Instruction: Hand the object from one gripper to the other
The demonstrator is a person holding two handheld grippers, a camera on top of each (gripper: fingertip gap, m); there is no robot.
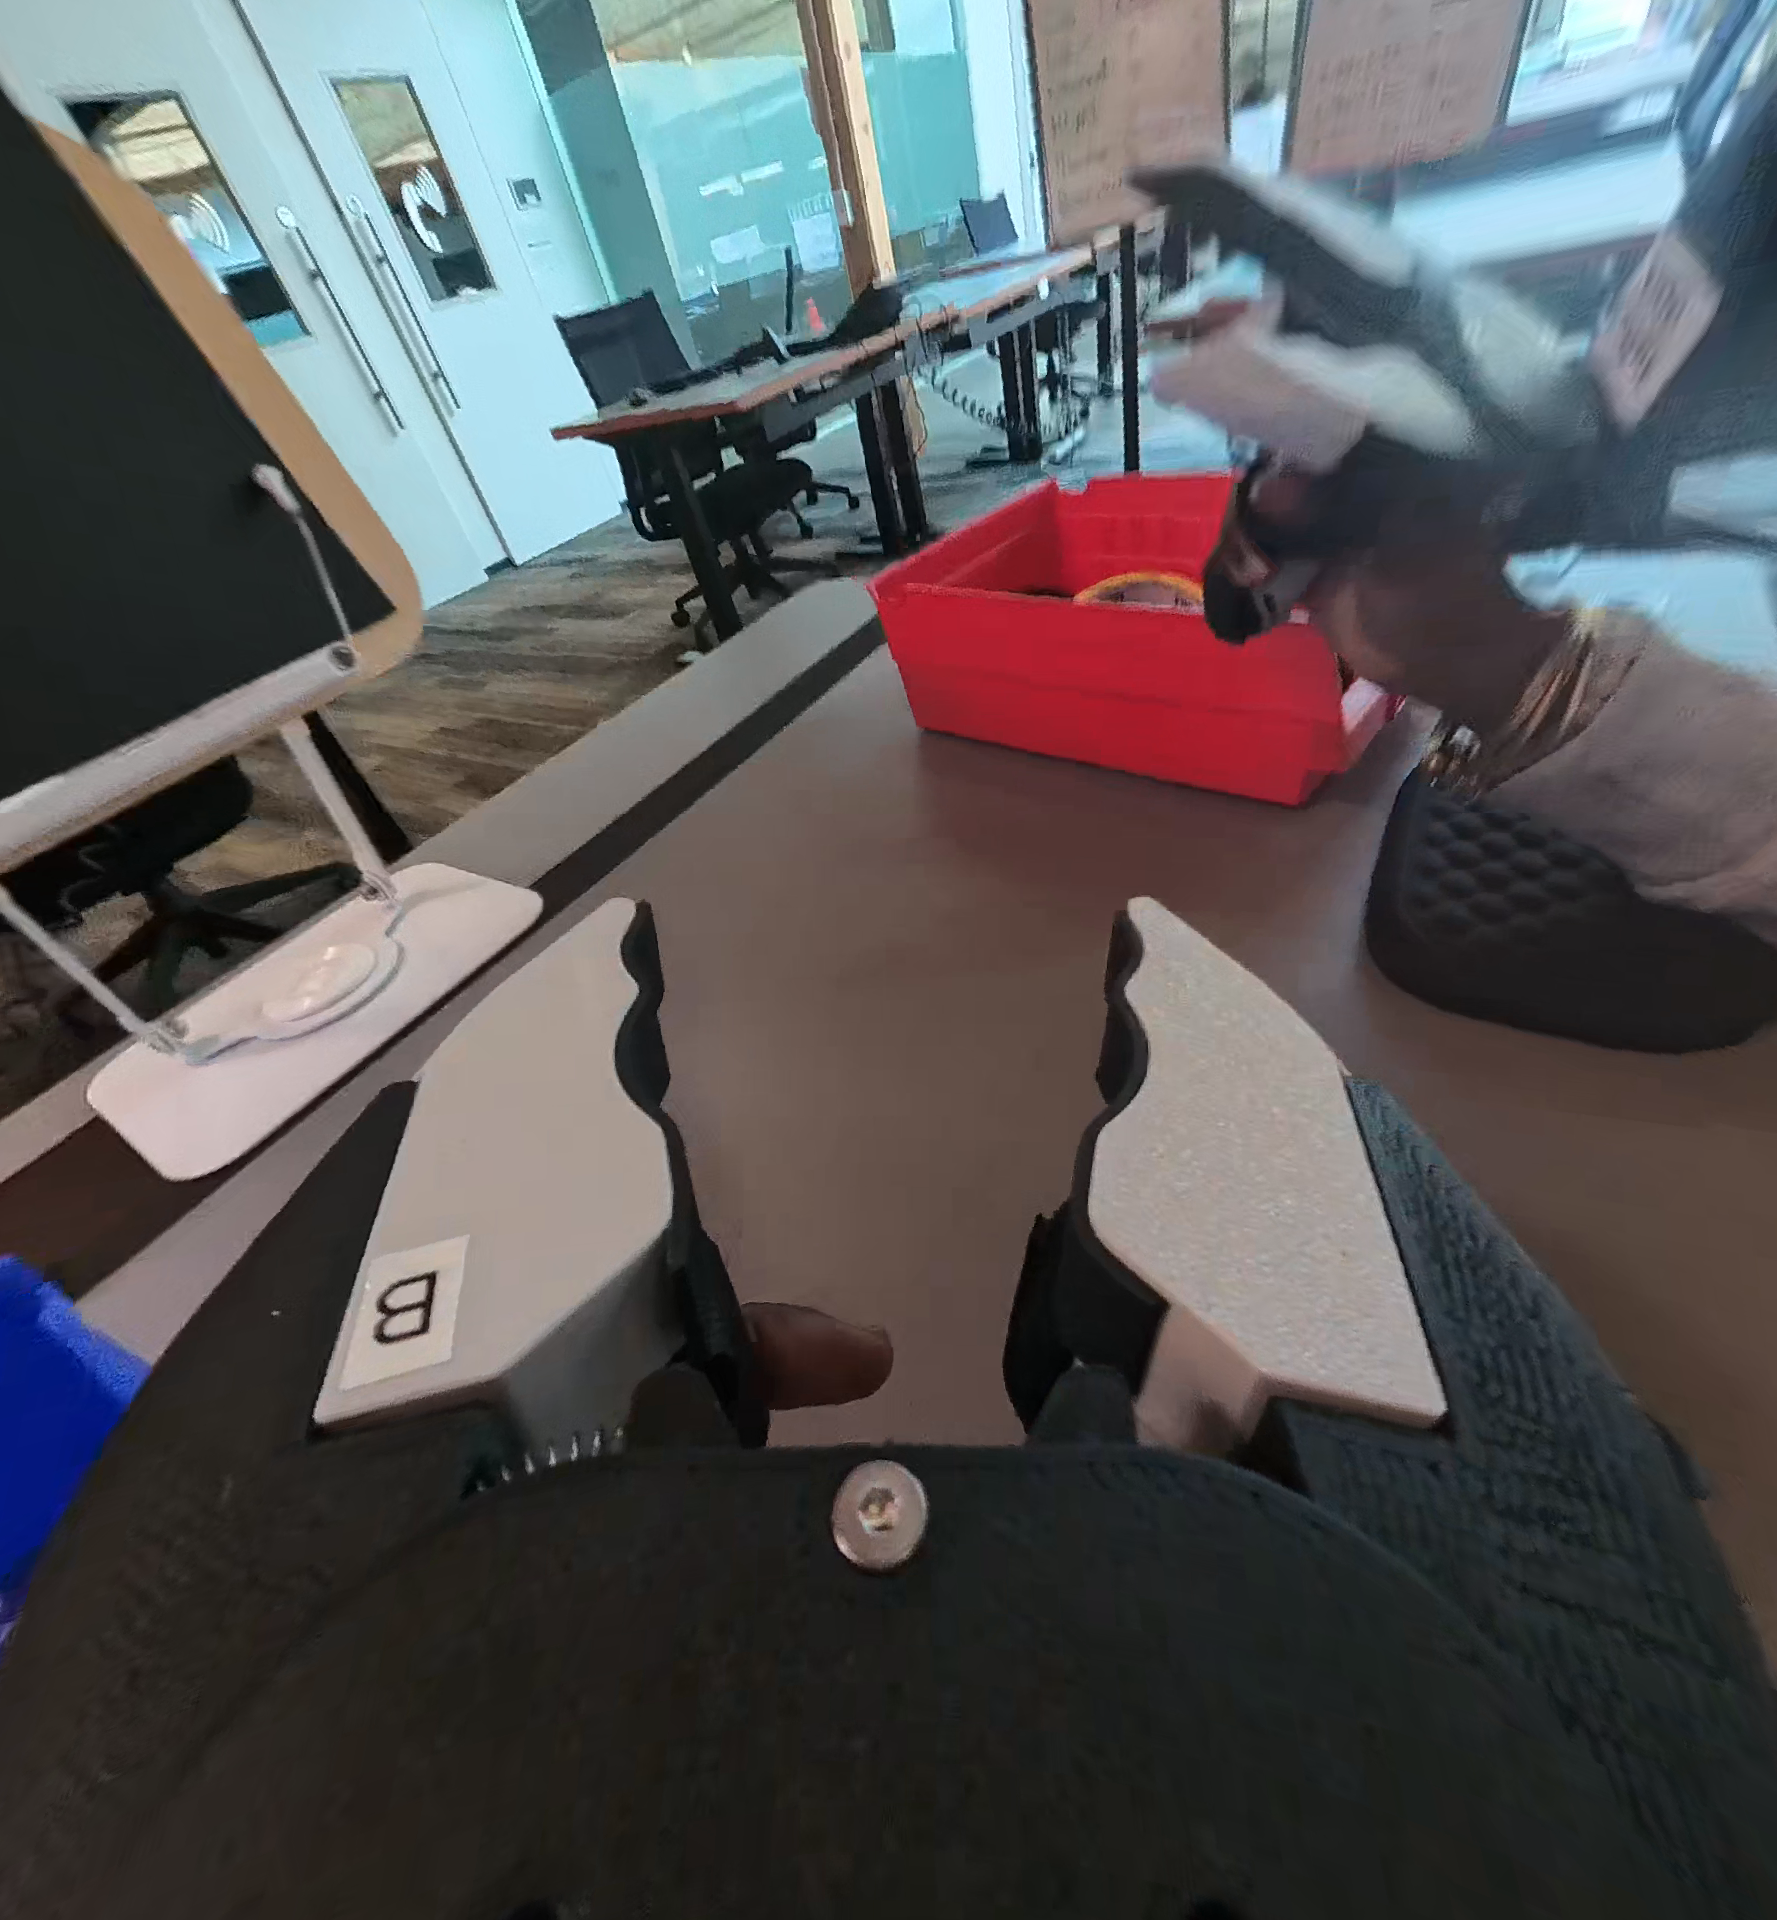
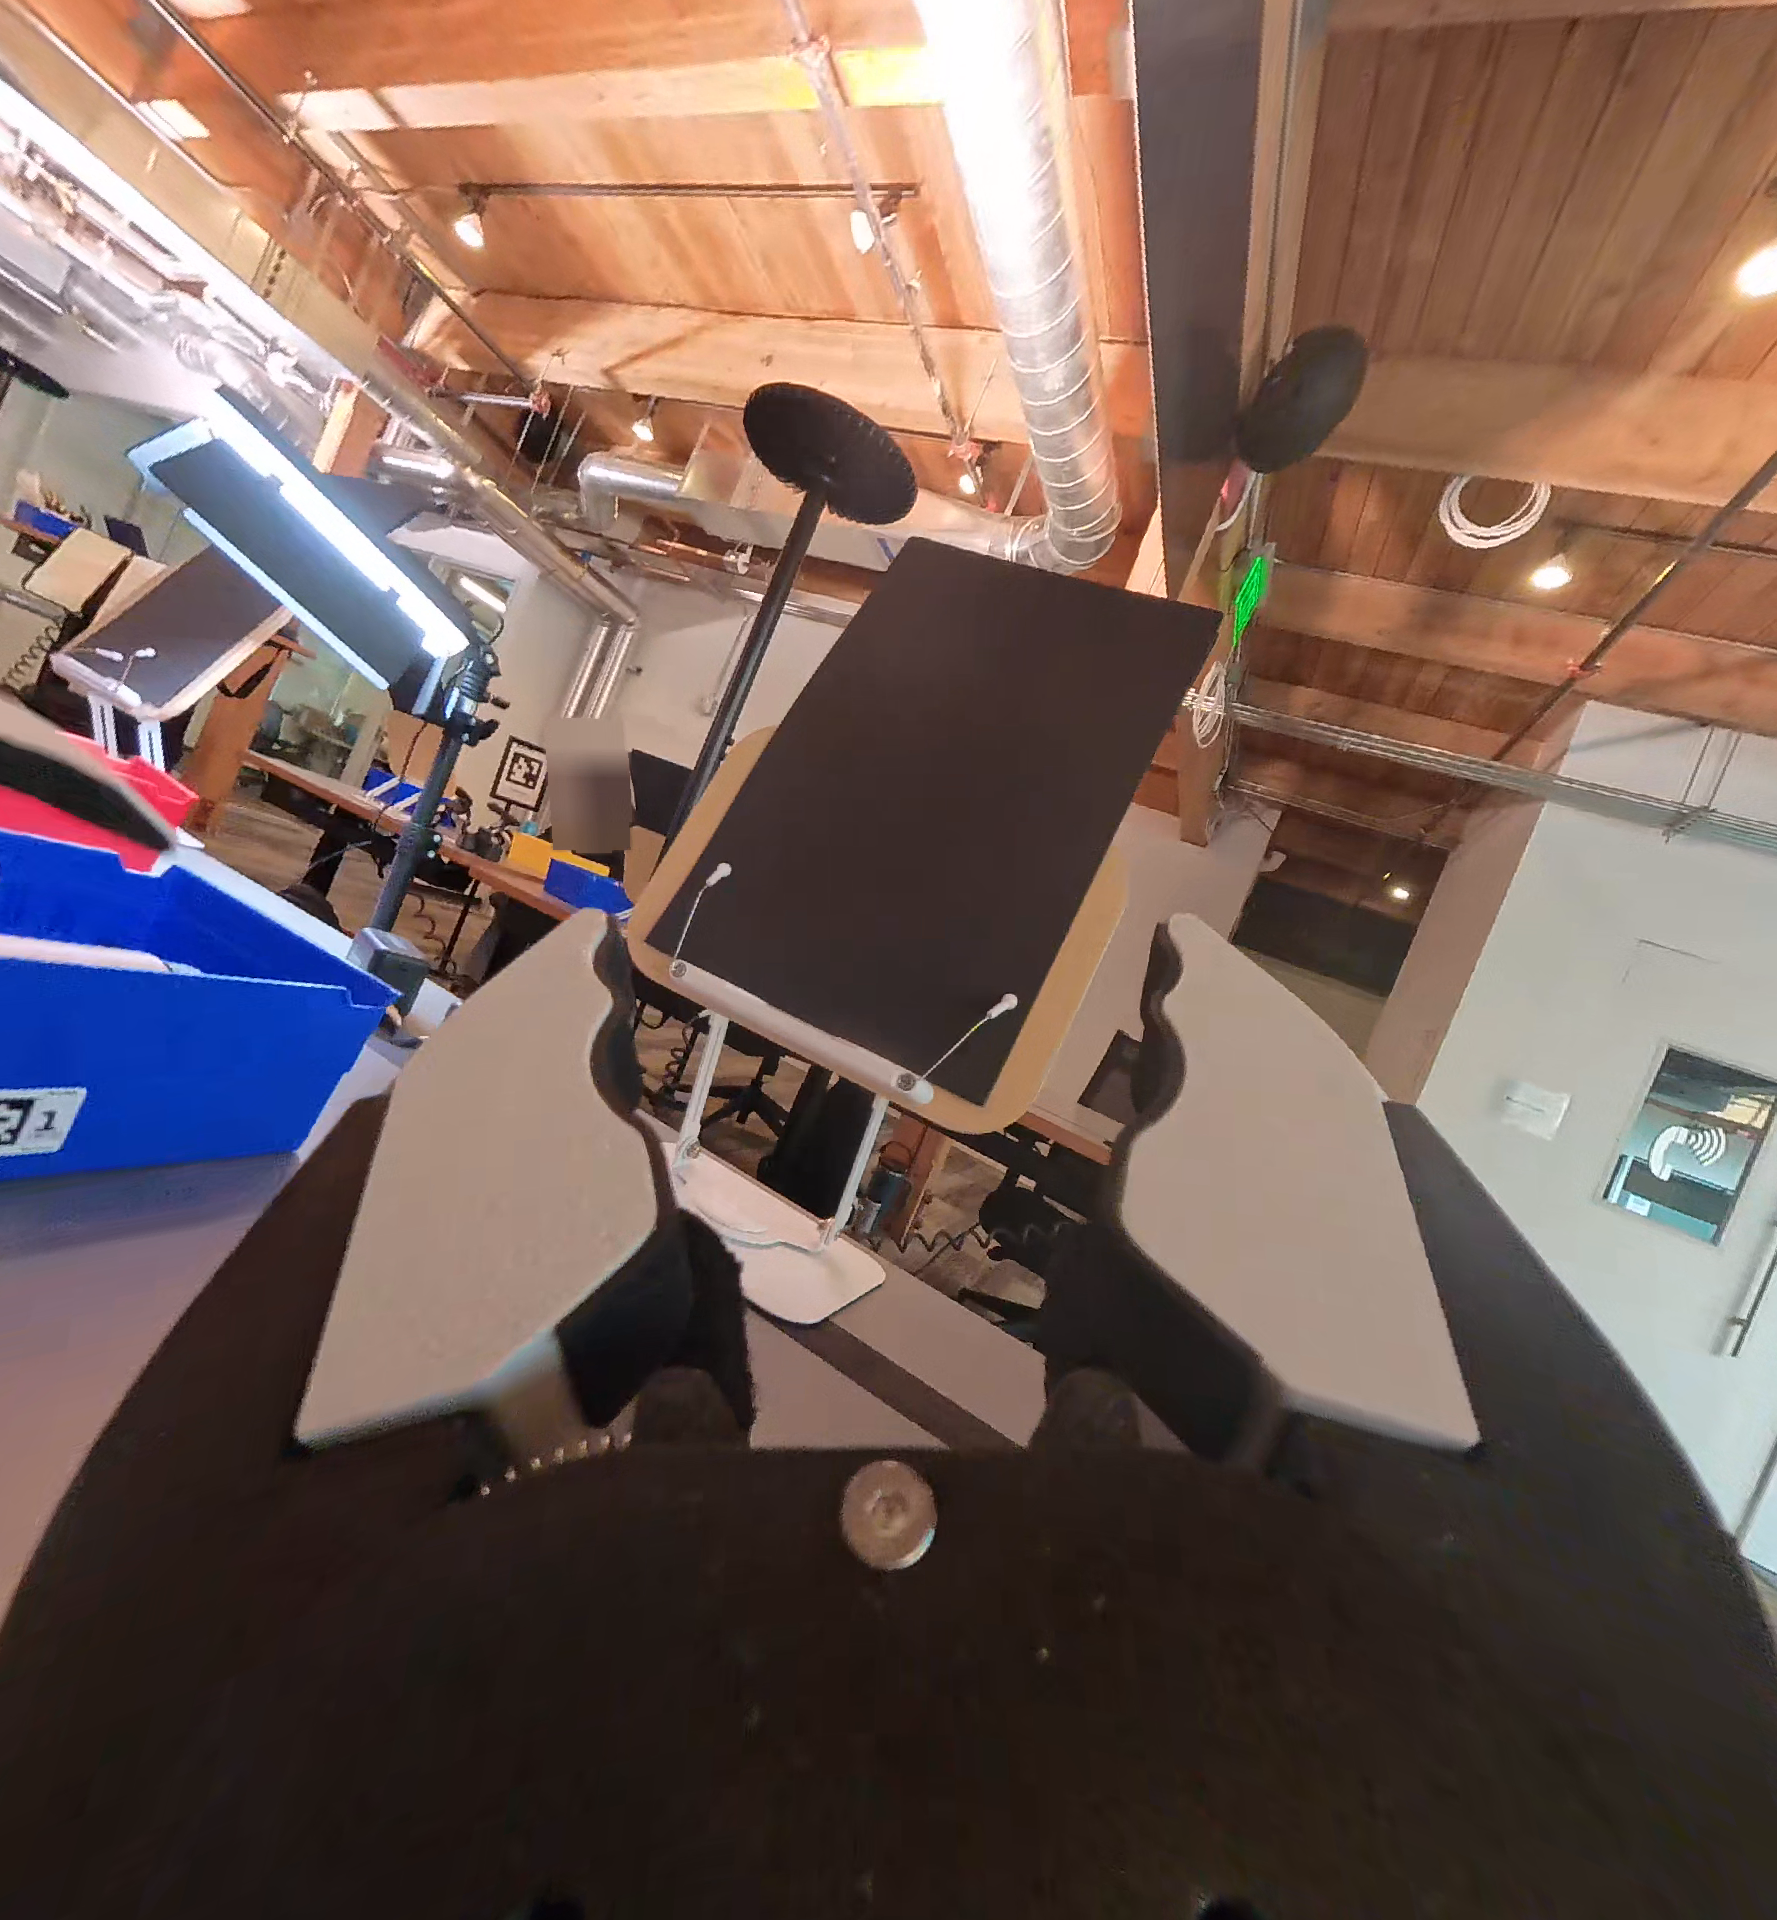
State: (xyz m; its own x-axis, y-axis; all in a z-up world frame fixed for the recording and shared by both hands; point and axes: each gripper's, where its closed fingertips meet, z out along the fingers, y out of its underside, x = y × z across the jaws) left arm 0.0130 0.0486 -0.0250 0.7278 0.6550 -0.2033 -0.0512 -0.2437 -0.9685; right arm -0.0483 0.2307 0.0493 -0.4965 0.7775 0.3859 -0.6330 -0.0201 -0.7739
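Observation:
My left gripper (image 1: 884,925) is open and empty, low over the brown table (image 1: 915,1039). My right gripper (image 2: 886,930) is open and empty too, tilted up towards a dark tablet on a stand (image 2: 915,821). In the left wrist view the right gripper (image 1: 1159,286) shows blurred at the upper right, held by a hand with bracelets, above a red bin (image 1: 1102,675). A yellow-rimmed round thing (image 1: 1138,590) lies in that bin, mostly hidden. Neither gripper holds anything.
The tablet stand (image 1: 312,997) is at the table's left edge. A blue bin (image 2: 136,1060) sits to the left, also at the lower left of the left wrist view (image 1: 1,1455). A black quilted rounded thing (image 1: 1549,935) lies on the right. Desks and office chairs stand beyond.

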